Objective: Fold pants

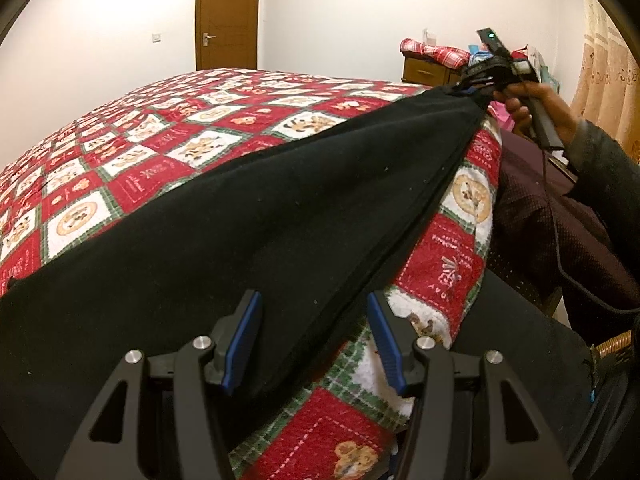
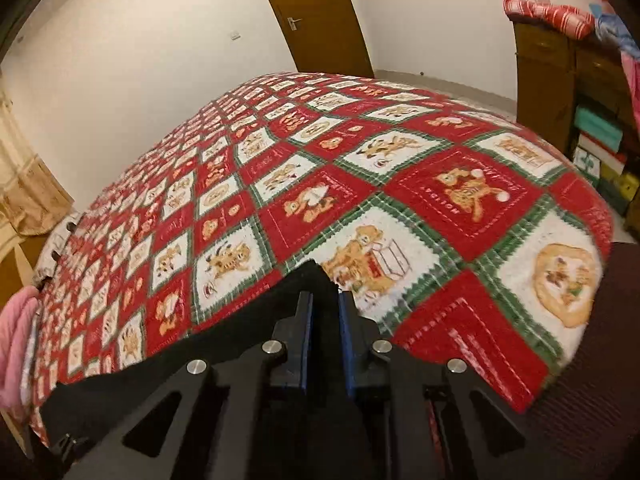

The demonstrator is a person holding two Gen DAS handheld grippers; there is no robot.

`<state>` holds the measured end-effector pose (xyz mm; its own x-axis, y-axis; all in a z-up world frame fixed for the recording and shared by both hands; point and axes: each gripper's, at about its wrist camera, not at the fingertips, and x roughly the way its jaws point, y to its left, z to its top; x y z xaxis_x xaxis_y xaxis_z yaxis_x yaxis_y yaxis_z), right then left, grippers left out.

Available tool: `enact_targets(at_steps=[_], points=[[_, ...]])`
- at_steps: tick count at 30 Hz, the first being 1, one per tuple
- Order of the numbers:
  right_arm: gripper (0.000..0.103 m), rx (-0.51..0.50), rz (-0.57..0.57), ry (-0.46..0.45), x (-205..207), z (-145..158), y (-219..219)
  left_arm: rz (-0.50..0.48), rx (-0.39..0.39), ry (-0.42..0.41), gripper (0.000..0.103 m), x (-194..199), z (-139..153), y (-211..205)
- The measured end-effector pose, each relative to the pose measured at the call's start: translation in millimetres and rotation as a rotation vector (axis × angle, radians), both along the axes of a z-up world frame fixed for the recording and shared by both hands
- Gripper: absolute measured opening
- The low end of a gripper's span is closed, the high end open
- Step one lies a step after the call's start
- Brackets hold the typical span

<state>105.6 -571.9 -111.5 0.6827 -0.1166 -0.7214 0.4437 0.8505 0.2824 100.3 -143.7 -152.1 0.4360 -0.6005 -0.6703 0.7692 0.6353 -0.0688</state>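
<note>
Black pants (image 1: 224,232) lying stretched across bed's Christmas quilt (image 1: 120,152), running from 7 o'clock up toward 1 o'clock in left wrist view. Left tongs (image 1: 314,336) gaping, released, hovering over pants' near edge, gripping nothing. Right tongs (image 2: 325,322) clenching on pants' corner (image 2: 316,280), black cloth peeking between blue pads (image 2: 307,332). Person's hand (image 1: 536,108) holding right handle at 1 o'clock. Wooden door (image 1: 228,14) standing at 12 o'clock.

White walls (image 1: 100,40), brown door (image 1: 228,14), quilted bed (image 2: 360,184), wooden dresser (image 2: 548,80), beige curtain (image 1: 604,80).
</note>
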Motion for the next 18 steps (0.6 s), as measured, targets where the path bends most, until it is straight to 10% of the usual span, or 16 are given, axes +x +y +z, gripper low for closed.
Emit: enact_targets(at_steps=[6, 12, 14, 18], points=[[0.004, -0.059, -0.029, -0.119, -10.2, 20.5, 3.2, 0.002, -0.018, 0.004, 0.057, 0.4, -2.3, 2.4], [0.005, -0.091, -0.030, -0.041, 9.3, -2.6, 0.4, 0.006, -0.009, -0.008, 0.058, -1.5, -3.2, 1.1], [0.034, -0.106, -0.063, -0.033, 1.3, -1.1, -1.9, 0.012, -0.014, -0.005, 0.058, -1.6, -2.3, 2.3], [0.047, -0.177, -0.101, -0.076, -27.4, 20.2, 11.3, 0.028, -0.026, -0.010, 0.058, -5.8, 4.3, 5.1]])
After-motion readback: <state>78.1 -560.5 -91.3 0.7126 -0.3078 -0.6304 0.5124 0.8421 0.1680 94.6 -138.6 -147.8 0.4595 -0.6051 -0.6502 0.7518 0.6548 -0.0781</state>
